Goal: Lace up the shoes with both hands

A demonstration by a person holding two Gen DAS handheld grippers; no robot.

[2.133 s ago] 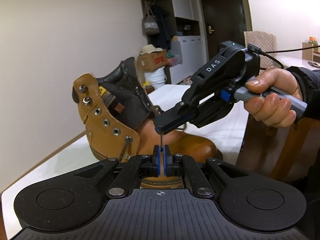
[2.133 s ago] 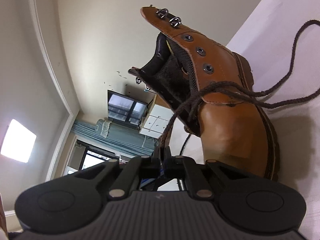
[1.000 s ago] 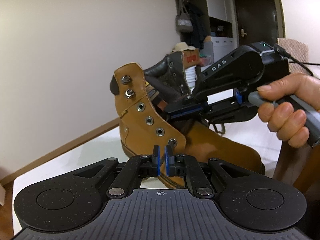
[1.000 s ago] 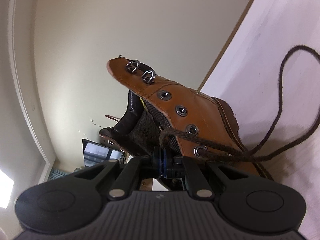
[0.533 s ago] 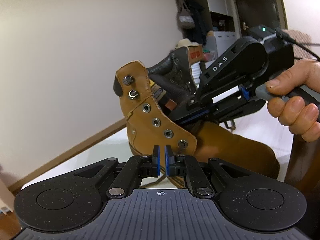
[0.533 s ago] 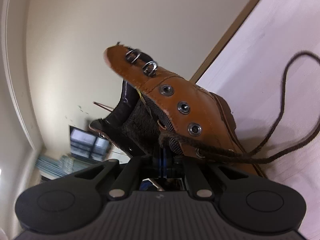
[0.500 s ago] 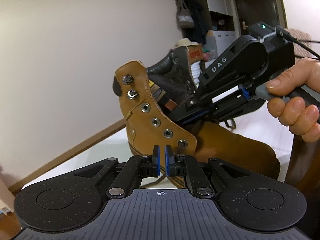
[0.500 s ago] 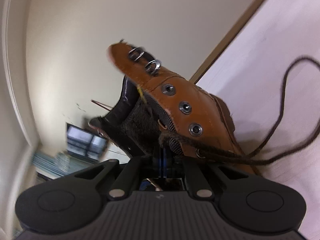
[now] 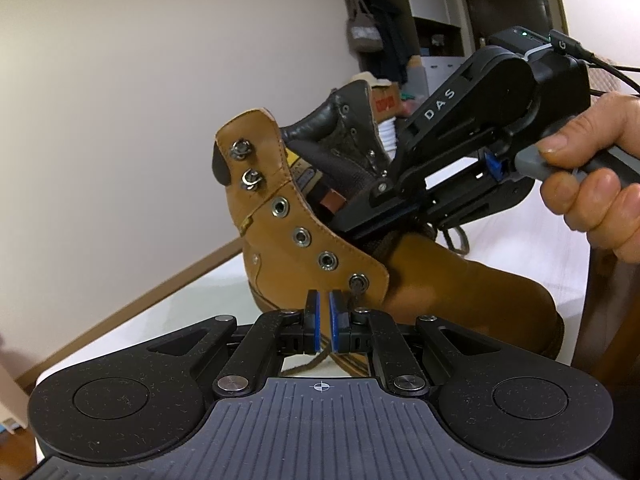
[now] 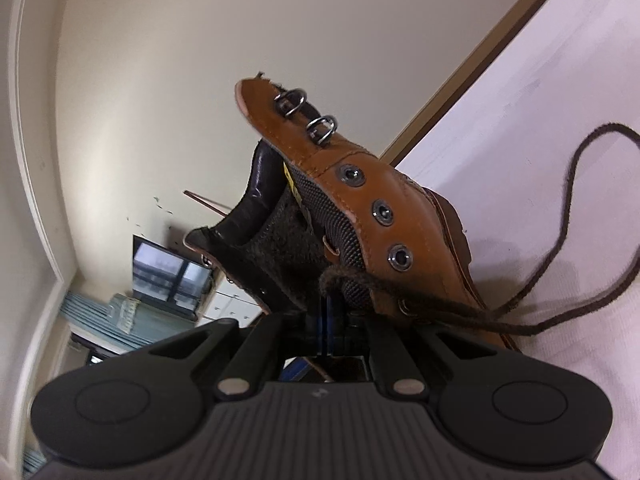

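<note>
"das" is printed on the right gripper (image 9: 360, 232) reaching into the boot (image 9: 304, 236).

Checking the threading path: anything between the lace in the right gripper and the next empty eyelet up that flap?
Nothing visible. The right gripper pinches the lace just inside the flap, over the tongue. The next eyelet sits open just above, with no lace or finger across it.
</note>
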